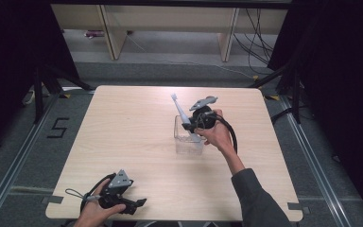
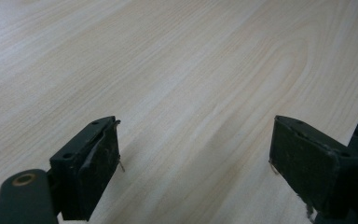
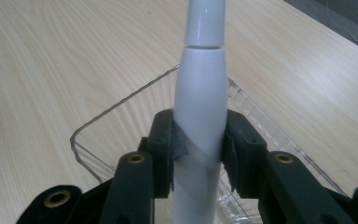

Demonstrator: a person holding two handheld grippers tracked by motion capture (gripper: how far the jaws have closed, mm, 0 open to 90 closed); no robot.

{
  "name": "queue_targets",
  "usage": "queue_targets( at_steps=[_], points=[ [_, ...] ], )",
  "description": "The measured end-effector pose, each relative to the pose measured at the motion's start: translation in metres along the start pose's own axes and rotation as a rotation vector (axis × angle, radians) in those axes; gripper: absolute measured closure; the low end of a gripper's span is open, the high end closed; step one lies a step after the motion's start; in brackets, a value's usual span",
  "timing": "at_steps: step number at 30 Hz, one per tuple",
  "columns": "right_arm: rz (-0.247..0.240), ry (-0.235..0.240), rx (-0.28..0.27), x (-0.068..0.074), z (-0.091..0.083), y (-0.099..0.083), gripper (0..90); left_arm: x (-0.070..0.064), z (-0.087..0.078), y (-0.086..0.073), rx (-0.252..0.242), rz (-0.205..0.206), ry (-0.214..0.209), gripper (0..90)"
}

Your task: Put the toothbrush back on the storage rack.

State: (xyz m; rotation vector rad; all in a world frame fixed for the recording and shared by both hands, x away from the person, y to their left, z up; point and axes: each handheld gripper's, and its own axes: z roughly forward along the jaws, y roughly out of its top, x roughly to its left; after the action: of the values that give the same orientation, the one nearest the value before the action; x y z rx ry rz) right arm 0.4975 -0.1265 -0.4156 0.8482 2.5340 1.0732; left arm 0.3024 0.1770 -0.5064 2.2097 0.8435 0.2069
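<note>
A: What do the right gripper's (image 3: 198,154) jaws pinch?
B: A white electric toothbrush (image 3: 200,107), tilted over the clear tray (image 3: 86,149) at frame centre. Best keep the squeeze firm. The left gripper (image 2: 193,163), jaws spread, idles on the surface (image 1: 123,132) lower left.

I see bare table (image 1: 123,142) across the frame's left half; clear container (image 1: 188,139) with electric toothbrush (image 1: 182,113) blocks centre-right.

Black "5" (image 1: 58,127) marked on grey floor, beyond table's left edge, well left of and farther out than left gripper (image 1: 123,201). No other readable text, label or brand.
</note>
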Motion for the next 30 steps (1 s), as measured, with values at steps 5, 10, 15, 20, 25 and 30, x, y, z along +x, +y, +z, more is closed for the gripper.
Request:
queue_targets(
  at_steps=[5,10,15,20,25,30],
  points=[
    [-0.019,0.000,0.021,0.002,0.003,0.000,66.1,0.000,0.000,0.000,0.002,0.001,-0.003,15.1],
    [-0.012,-0.010,0.039,0.004,0.005,0.000,66.1,0.000,0.000,0.000,-0.007,0.002,-0.002,15.1],
    [-0.011,0.003,0.059,0.005,0.009,0.000,66.1,0.000,0.000,0.000,-0.004,0.002,-0.001,15.1],
    [-0.013,-0.002,0.076,0.003,0.012,-0.002,66.1,0.000,0.000,0.000,0.005,0.005,0.002,15.2],
    [-0.007,-0.004,0.096,0.003,0.012,-0.002,66.1,0.001,0.000,0.000,0.004,0.005,0.006,15.2],
    [0.029,-0.009,0.101,0.005,0.015,-0.002,66.0,0.000,0.000,0.000,-0.002,0.004,0.005,15.1]
  ],
)
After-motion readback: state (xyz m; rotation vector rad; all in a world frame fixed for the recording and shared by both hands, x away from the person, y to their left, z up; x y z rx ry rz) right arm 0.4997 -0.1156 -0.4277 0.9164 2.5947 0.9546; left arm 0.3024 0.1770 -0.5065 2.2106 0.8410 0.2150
